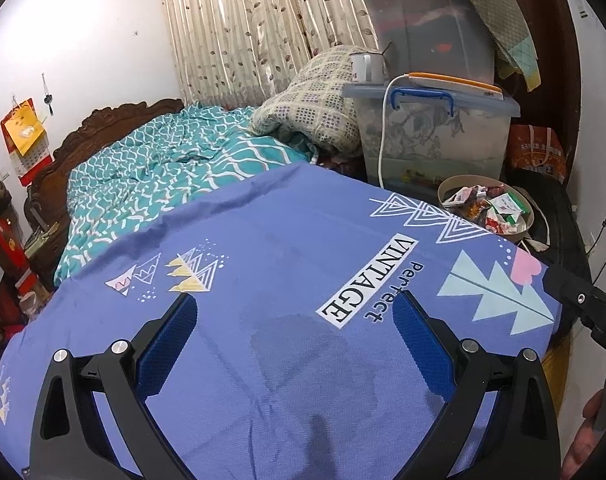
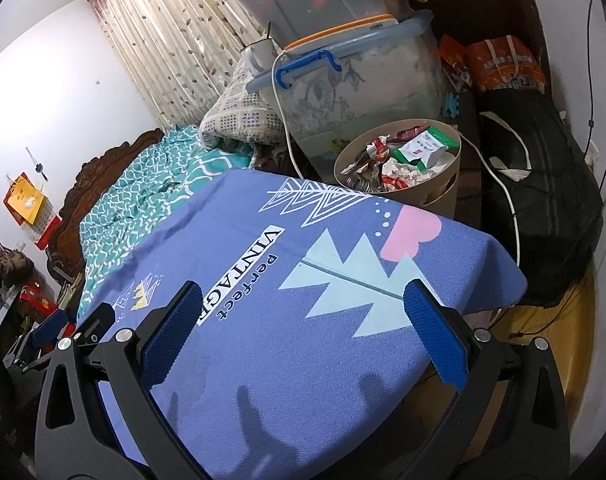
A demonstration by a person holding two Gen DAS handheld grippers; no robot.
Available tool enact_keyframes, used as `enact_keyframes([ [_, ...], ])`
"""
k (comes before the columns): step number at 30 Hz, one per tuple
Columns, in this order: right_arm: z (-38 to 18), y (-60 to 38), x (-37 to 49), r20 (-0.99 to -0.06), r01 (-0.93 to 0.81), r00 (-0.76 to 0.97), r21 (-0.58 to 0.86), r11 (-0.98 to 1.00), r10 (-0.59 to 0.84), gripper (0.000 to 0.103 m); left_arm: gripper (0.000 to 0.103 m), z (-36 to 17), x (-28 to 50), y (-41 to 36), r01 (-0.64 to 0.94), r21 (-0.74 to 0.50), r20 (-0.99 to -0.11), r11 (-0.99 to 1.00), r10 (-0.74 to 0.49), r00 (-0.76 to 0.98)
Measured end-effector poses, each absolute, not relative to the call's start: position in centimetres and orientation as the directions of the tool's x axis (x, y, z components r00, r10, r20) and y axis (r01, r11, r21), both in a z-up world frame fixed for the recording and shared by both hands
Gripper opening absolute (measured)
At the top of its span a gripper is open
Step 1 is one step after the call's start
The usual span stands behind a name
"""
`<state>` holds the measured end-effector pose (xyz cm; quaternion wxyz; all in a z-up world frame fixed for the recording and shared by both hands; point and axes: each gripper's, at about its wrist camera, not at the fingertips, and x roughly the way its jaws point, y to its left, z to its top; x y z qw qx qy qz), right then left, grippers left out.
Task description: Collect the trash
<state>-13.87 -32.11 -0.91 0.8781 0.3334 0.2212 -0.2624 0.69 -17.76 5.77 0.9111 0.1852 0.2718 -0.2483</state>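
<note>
Blue-padded left tongs [image 1: 295, 312] and right tongs [image 2: 303, 304] spread wide, empty, above purple sheet [image 1: 287, 240].

White wall [image 1: 103, 32], leaf-print curtain [image 1: 243, 28], carved headboard [image 1: 91, 132]

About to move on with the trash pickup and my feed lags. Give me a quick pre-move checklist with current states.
1. Left tool open and holding nothing: ok.
2. Right tool open and holding nothing: ok.
3. Trash bin upright beside the blue cloth: ok.
4. Room left in the bin: not ok, wrappers reach the rim.
5. Loose trash on the blue cloth to pick: cannot tell, none seen.
6. White cable beside the bin, clear of both tools: ok.
</note>
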Motion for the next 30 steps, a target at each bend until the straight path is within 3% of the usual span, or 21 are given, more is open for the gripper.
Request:
enact_keyframes([
  [30, -1.8, -32.2, -14.5, -0.525, 0.578, 0.801, 0.550, 0.603, -0.289, 0.100, 0.095, 5.6, 0.3, -17.8, 0.539, 0.222, -0.576, 0.813, -0.337, 0.745],
])
